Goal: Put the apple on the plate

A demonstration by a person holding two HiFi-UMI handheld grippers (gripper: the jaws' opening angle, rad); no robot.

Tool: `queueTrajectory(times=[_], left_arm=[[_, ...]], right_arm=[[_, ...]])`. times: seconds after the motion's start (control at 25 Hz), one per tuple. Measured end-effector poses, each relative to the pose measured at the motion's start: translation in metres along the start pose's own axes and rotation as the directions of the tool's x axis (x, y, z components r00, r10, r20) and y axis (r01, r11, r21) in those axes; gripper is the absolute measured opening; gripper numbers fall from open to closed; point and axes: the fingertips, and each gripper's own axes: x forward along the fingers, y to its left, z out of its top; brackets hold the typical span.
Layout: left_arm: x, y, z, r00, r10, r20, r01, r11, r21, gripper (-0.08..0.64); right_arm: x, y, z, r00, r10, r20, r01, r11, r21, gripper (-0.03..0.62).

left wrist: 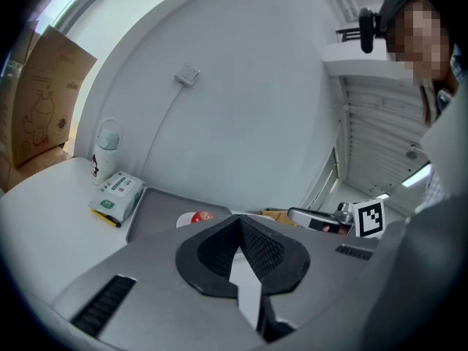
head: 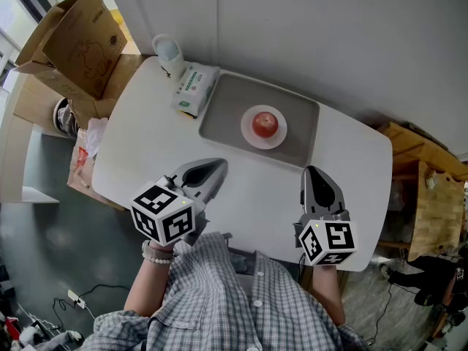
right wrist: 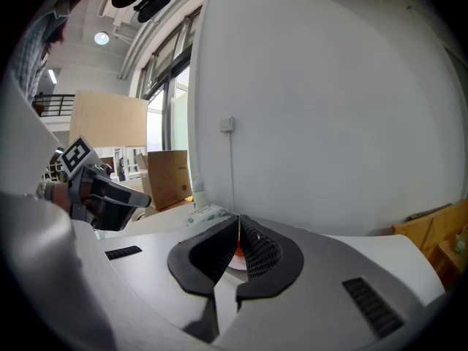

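White bench point(head: 139, 159), grey wall behind. Left tool point(head: 219, 165) closed, empty, near front edge. Apple point(head: 265, 124) sits on plate point(head: 248, 133) in tray point(head: 219, 112), mid-bench, so task looks done. Apple likely firm, smooth, fairly light and slip-prone; pinch across widest middle. Right tool point(head: 311, 171) closed, empty too.

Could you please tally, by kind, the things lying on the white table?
Red apple: 1
Small round white plate: 1
Grey rectangular tray: 1
White-and-green pack of wipes: 1
White plastic bottle: 1
Yellow pen or pencil: 1
Total: 6
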Motion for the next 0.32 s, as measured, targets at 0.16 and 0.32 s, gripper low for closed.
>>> queueTrajectory(times=[0.16, 0.32], left_arm=[[-0.0001, 0.0014, -0.0009, 1.0, 0.001, -0.002, -0.001, 1.0, -0.002, 0.008], [0.0006, 0.0037, -0.0007, 1.0, 0.0, -0.001, 0.0, 1.0, -0.003, 0.008]], right_arm=[[0.0007, 0.0008, -0.0014, 1.0, 0.001, -0.004, -0.001, 1.0, -0.001, 0.025], [0.0029, 0.0016, -0.002, 1.0, 0.002, -0.004, -0.002, 1.0, -0.002, 0.025]])
